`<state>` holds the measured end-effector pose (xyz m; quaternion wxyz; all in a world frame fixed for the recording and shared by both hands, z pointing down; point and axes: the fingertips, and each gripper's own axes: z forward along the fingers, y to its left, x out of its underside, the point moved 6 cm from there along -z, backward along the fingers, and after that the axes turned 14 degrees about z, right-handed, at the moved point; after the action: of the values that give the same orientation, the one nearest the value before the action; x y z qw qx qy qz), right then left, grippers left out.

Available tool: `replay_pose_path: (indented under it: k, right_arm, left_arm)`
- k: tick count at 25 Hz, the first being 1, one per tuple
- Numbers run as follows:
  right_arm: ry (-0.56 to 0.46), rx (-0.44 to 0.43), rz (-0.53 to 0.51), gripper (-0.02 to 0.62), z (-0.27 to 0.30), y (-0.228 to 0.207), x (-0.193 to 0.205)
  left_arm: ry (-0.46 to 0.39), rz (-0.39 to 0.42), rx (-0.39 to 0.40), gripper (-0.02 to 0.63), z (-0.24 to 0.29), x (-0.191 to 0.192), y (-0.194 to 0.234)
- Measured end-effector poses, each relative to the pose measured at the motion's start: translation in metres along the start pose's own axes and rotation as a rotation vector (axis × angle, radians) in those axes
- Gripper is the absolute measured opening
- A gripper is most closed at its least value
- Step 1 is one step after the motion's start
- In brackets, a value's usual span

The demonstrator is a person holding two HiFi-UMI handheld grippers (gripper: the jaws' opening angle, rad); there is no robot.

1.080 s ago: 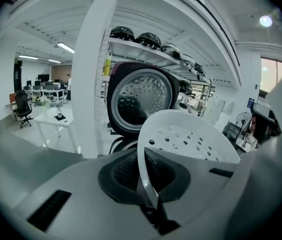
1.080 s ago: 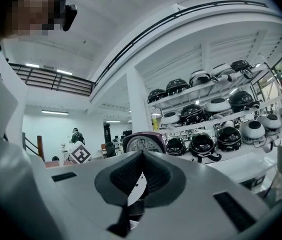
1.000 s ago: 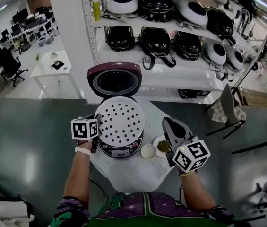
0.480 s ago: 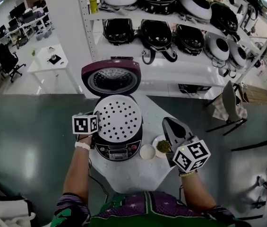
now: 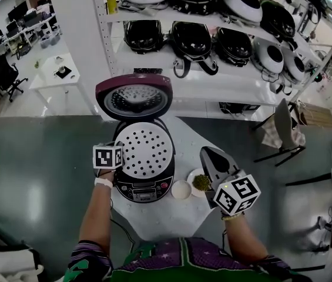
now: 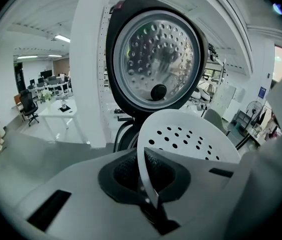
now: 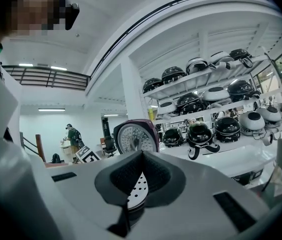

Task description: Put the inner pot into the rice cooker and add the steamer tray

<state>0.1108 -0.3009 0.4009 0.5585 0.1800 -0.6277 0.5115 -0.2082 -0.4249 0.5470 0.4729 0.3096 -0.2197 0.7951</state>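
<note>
The white perforated steamer tray (image 5: 145, 151) lies over the mouth of the rice cooker (image 5: 146, 190), covering the opening, so the inner pot is hidden. The cooker's maroon lid (image 5: 133, 97) stands open behind it. My left gripper (image 5: 117, 156) is at the tray's left edge, shut on its thin rim (image 6: 147, 181). From the left gripper view the tray (image 6: 193, 136) spreads ahead, under the lid's metal inner plate (image 6: 155, 59). My right gripper (image 5: 207, 153) hovers to the right of the cooker, shut with nothing in it. Its own view shows the tray (image 7: 137, 188) and lid (image 7: 133, 135) beyond the jaws.
A small white bowl (image 5: 181, 188) and a plate of green stuff (image 5: 201, 182) sit on the round white table (image 5: 166, 216) between the cooker and my right gripper. Shelves with several rice cookers (image 5: 213, 40) stand behind. A chair (image 5: 283, 135) is at the right.
My left gripper has sunk with the steamer tray, which has come down onto the cooker's mouth. The right gripper has drifted slightly lower.
</note>
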Motion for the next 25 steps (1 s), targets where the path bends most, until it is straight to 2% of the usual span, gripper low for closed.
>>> replay_pose_path:
  k: [10, 14, 16, 22, 25]
  right_arm:
    - [0.001, 0.008, 0.006, 0.006, -0.007, 0.000, 0.005]
    - [-0.003, 0.016, 0.009, 0.006, -0.012, 0.001, 0.007]
    - [-0.003, 0.014, 0.009, 0.006, -0.016, 0.002, 0.007]
    - [-0.018, 0.024, 0.016, 0.006, -0.025, 0.005, 0.006]
    - [-0.024, 0.026, 0.016, 0.006, -0.029, 0.008, 0.006]
  left_arm:
    - [0.030, 0.033, -0.077, 0.026, 0.008, 0.014, -0.001]
    - [0.026, 0.045, -0.062, 0.031, 0.010, 0.014, -0.002]
    - [0.022, 0.047, -0.046, 0.129, 0.010, 0.014, -0.004]
    - [0.017, 0.071, -0.040, 0.241, 0.008, 0.013, -0.007]
    - [0.011, 0.075, -0.050, 0.267, 0.003, 0.013, -0.006]
